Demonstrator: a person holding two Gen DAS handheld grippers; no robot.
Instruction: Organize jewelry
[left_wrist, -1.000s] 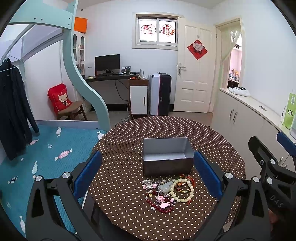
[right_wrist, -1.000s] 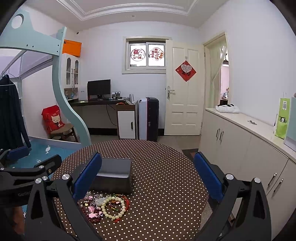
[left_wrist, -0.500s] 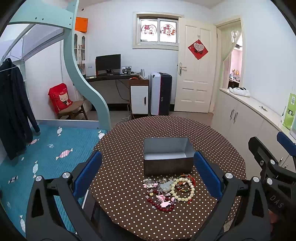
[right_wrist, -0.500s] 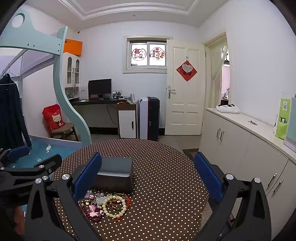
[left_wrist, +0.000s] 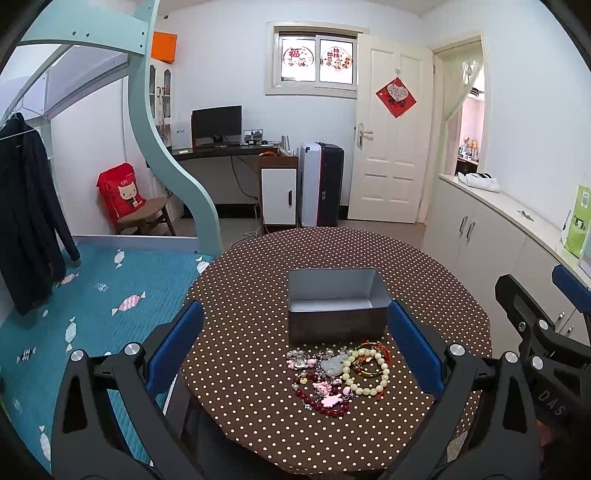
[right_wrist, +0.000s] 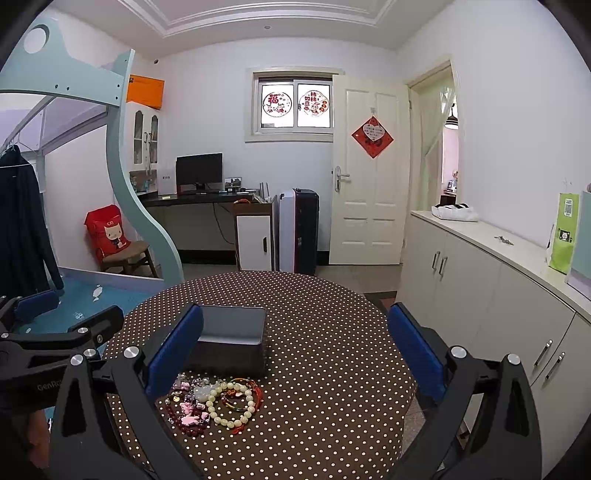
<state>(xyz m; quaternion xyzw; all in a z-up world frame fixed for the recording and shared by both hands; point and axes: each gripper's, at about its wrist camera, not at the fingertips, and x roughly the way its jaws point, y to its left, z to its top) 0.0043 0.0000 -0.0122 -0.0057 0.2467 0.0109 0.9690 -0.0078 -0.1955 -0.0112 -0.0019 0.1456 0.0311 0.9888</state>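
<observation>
Left gripper (left_wrist: 295, 354) wide open and empty, right gripper (right_wrist: 295, 354) wide open too, nothing held, only the left view looks into the bare grey metal box (left_wrist: 335, 303), tangled bead jewelry pile (left_wrist: 338, 376) toward the tabletop's near edge, touching the box front, brown polka-dot round table (right_wrist: 332, 332) clear toward its right edge.

White walls, window (left_wrist: 317, 60) with red paper cutouts. White door (left_wrist: 391, 147) bearing red diamond hanging. Dark desk (left_wrist: 225, 150) with monitor (left_wrist: 216, 121). Teal loft-bed frame (left_wrist: 162, 147), blue bedding (left_wrist: 92, 314). Cream cabinets (right_wrist: 491, 295) along right wall. Suitcase (left_wrist: 321, 184) beside door.
</observation>
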